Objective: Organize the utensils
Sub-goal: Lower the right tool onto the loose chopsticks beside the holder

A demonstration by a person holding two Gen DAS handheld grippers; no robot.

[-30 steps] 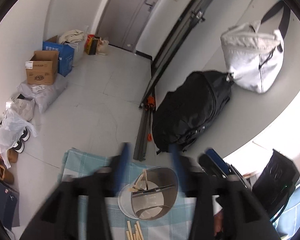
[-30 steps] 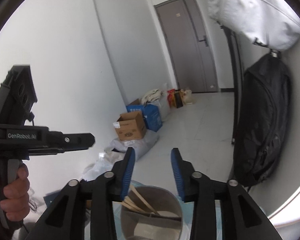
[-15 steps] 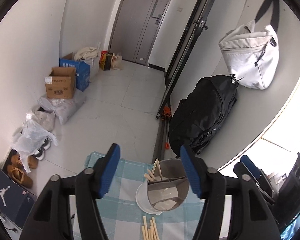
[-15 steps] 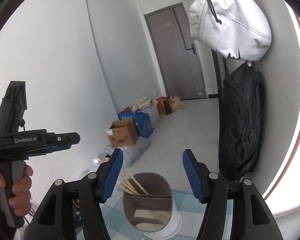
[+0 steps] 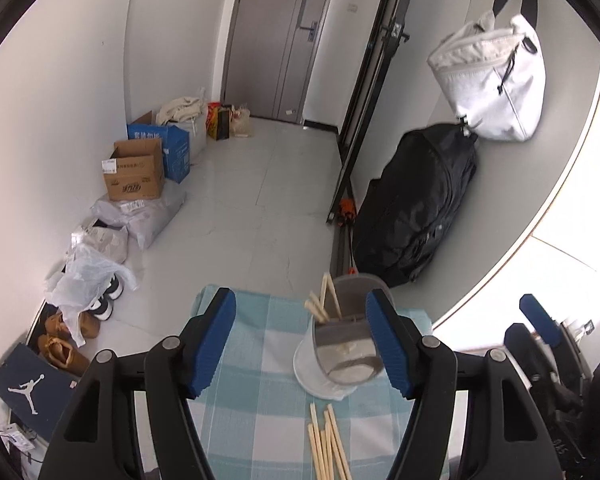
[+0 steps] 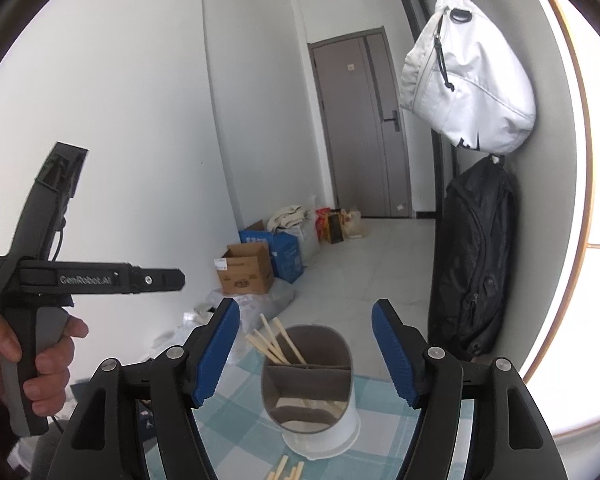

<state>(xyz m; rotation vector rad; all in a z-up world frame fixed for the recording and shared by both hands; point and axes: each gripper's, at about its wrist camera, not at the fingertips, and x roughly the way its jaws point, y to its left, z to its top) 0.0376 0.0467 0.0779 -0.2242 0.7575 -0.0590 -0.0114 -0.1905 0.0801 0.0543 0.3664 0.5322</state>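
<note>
The left tongs (image 5: pixel 300 344) are hanging spread and empty over the checked table (image 5: pixel 256 364). The right tongs (image 6: pixel 306 350) are opening, nothing between them, framing the utensil holder (image 6: pixel 310 392) standing near the table's far edge. Several chopsticks (image 6: pixel 274 340) are leaning in its far compartment. The left wrist view alone is showing the loose chopsticks (image 5: pixel 328 444) lying fully on the cloth in front of the holder. The right wrist view alone is showing the person's hand (image 6: pixel 40 364) gripping the left tool's handle.
</note>
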